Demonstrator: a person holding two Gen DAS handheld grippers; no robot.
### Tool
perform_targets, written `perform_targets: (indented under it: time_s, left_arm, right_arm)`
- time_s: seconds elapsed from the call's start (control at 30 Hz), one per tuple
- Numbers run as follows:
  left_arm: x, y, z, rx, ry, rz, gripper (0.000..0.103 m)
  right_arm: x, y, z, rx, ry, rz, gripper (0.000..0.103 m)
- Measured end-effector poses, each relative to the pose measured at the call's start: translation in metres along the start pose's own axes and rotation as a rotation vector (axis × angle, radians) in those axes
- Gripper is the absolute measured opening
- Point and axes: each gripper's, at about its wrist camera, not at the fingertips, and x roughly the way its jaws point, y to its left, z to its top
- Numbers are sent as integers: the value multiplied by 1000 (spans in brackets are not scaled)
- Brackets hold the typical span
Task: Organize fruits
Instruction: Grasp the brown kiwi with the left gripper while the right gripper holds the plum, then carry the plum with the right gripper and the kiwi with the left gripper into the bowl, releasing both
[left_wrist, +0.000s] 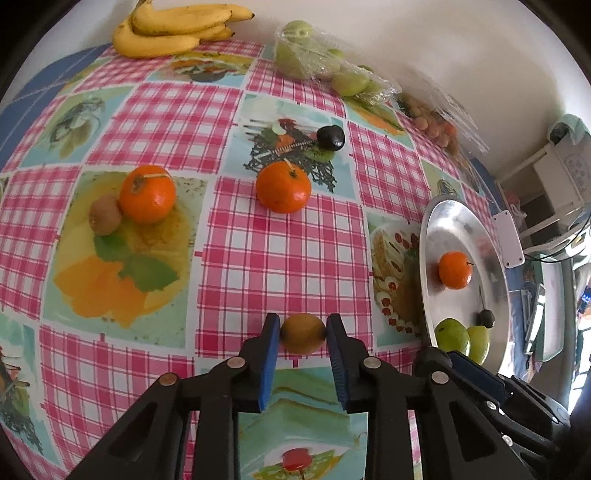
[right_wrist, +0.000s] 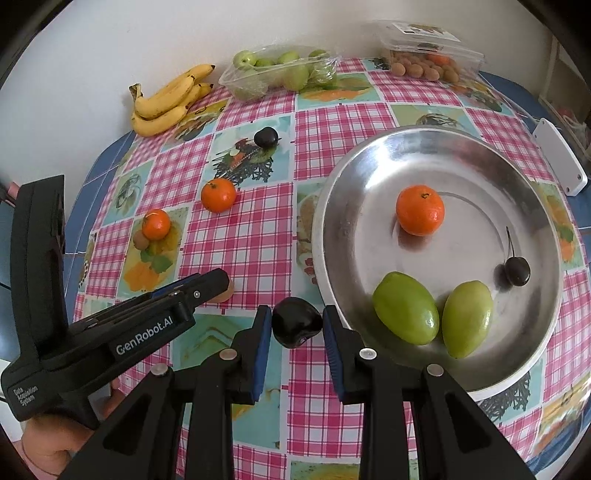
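My left gripper (left_wrist: 303, 334) is shut on a brown kiwi (left_wrist: 303, 333) just above the checked tablecloth; it also shows in the right wrist view (right_wrist: 218, 286). My right gripper (right_wrist: 296, 326) is shut on a dark plum (right_wrist: 296, 326), left of the metal plate (right_wrist: 332, 206). The plate holds a tangerine (right_wrist: 420, 209), two green fruits (right_wrist: 405, 307) and a dark cherry (right_wrist: 517, 271). Loose on the cloth lie two tangerines (left_wrist: 283, 187) (left_wrist: 147, 194), a second kiwi (left_wrist: 105, 219) touching the left one, and a dark plum (left_wrist: 331, 137).
Bananas (right_wrist: 166, 99), a clear tray of green fruit (right_wrist: 280, 70) and a clear box of small brown fruit (right_wrist: 428, 55) stand along the far wall. A white box (right_wrist: 559, 162) lies right of the plate. The table edge curves round on the left.
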Motion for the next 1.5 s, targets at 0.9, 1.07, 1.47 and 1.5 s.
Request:
perform_targets:
  time_s: [0.9,1.07,1.47,1.5]
  left_arm:
    - [-26,-79,-1,211,-107,-49,27]
    - [-16,-106,-3,281,-107,-51,27]
    - [16,-131,-8,364,-69,-9,28]
    - [17,-131,-8,364,-67,-3,28]
  right_arm:
    - [-29,-97,6,235,-62,-82,30]
    - [-35,-112,11,266,-98,-86,30]
    - [-25,-118,21,252,-101,-81,30]
    - [-24,-118,22,252,-101,-82,30]
